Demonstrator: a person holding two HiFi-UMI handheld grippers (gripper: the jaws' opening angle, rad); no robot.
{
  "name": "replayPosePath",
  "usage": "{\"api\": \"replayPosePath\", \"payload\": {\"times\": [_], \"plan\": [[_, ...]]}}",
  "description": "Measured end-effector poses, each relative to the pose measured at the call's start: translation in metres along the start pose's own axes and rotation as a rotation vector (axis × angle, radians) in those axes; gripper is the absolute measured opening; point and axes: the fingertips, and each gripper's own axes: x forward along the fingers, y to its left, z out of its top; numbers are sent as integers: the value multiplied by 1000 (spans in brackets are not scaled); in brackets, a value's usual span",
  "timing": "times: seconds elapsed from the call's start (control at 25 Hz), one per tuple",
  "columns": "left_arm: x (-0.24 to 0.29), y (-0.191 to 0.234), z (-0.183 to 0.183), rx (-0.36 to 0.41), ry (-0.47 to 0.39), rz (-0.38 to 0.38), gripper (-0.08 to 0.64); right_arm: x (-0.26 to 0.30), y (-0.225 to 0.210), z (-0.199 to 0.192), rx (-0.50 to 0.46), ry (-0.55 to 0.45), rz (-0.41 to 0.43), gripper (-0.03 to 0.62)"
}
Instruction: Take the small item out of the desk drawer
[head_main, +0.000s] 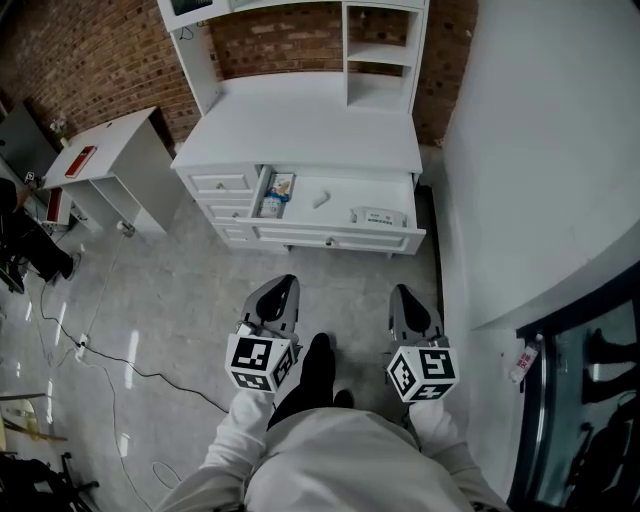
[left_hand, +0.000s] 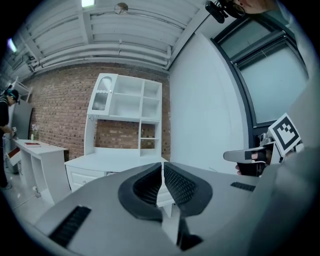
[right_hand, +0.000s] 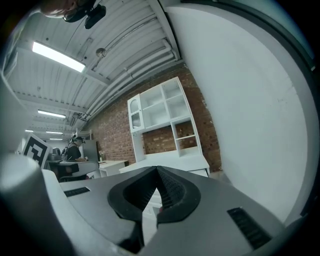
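Approach stage; drawer (head_main: 340, 238) already open
Left gripper (head_main: 283, 285) and right gripper (head_main: 402, 293) both closed, empty; next I'd step in, open one at the small item (head_main: 320, 199)

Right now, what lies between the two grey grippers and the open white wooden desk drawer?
In the head view, only bare grey floor lies between the left gripper, the right gripper and the open white drawer.
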Motion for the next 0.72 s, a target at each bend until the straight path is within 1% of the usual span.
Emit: {"api": "replayPosePath", "payload": {"times": [0.2, 0.32, 0.48, 0.72], "plan": [[23, 20, 2, -2, -15, 11, 29, 26, -8, -1, -4, 10, -5, 28], [39, 37, 7, -5, -23, 22, 76, 45, -11, 4, -13, 12, -7, 28], [68, 58, 13, -14, -31, 24, 121, 76, -19, 11, -6, 8, -15, 28], [114, 91, 16, -25, -25, 11, 167, 126, -25, 16, -5, 17, -28, 28]]}}
